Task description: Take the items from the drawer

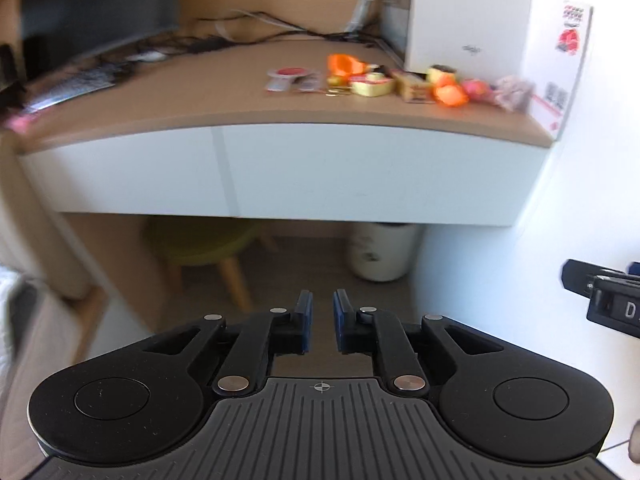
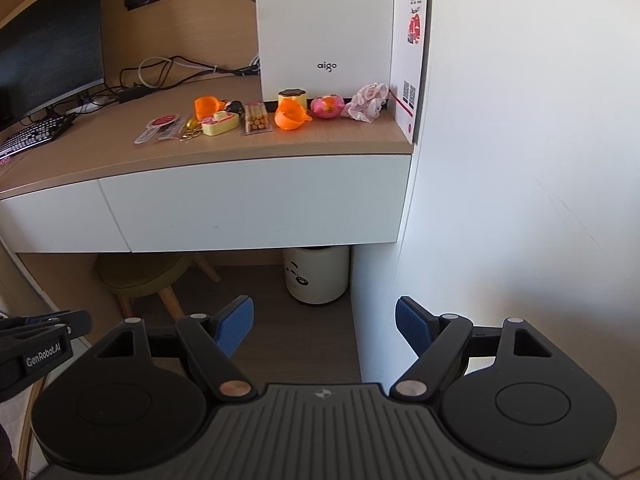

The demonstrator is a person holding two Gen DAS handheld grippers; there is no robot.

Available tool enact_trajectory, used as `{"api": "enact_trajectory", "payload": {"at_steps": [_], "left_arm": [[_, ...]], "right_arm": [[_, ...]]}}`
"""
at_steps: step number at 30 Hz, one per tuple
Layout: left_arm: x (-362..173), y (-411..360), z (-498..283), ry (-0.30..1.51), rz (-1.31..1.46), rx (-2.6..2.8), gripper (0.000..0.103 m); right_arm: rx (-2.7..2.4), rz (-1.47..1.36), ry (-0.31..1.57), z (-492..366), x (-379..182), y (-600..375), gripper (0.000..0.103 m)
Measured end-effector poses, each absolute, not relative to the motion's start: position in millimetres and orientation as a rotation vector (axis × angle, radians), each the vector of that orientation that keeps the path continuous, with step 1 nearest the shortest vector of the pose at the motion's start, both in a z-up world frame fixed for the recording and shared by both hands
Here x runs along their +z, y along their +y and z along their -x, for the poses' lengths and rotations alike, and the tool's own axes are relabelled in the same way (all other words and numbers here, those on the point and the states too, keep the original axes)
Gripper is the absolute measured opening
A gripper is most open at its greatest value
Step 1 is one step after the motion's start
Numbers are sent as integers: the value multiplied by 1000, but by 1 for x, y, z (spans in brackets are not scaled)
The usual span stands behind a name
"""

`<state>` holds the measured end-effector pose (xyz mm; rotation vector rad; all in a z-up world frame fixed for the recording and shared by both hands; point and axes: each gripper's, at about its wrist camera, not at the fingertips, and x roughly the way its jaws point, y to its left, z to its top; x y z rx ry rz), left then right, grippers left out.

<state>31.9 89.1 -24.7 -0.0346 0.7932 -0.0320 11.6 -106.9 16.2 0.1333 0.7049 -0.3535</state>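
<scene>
Several small items already lie on the wooden surface (image 2: 100,148), above the white drawer front (image 2: 256,208): a flat red-and-white packet (image 2: 160,128), a yellow toy camera (image 2: 220,123), a clear pack of stick biscuits (image 2: 257,119), two orange cups (image 2: 292,115), a yellow pot with a dark lid (image 2: 293,97), a pink round toy (image 2: 328,107) and a frilly scrunchie (image 2: 369,102). They sit close together in front of the white box marked "aigo" (image 2: 324,28).

The drawer front is flush with its neighbour; the drawer is closed. Judged from this layout, the removal of items appears complete, or nearly so, with the drawer already shut.

The left tongs (image 1: 322,320) stand nearly closed, a narrow gap between the blue pads, with nothing between them. The right tongs (image 2: 324,328) stand wide open and empty. Both hang well short of the drawer, above the floor area with the green stool (image 2: 140,276) and the white bin (image 2: 316,274).

Limits of observation:
- The drawer interior is hidden; whether any item remains inside cannot be told.
- The left wrist view is blurred; item details there are unreliable.
- No handle is discernible on the drawer front.
- The monitor (image 2: 48,40) and keyboard (image 2: 36,134) are cut off at the left edge.
</scene>
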Motion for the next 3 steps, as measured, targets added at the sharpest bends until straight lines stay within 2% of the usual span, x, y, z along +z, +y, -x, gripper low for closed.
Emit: {"api": "enact_trajectory", "payload": {"at_steps": [3], "left_arm": [[-33, 116, -63, 826, 158, -51, 15]], "right_arm": [[-370, -117, 726, -31, 19, -111, 79]]}}
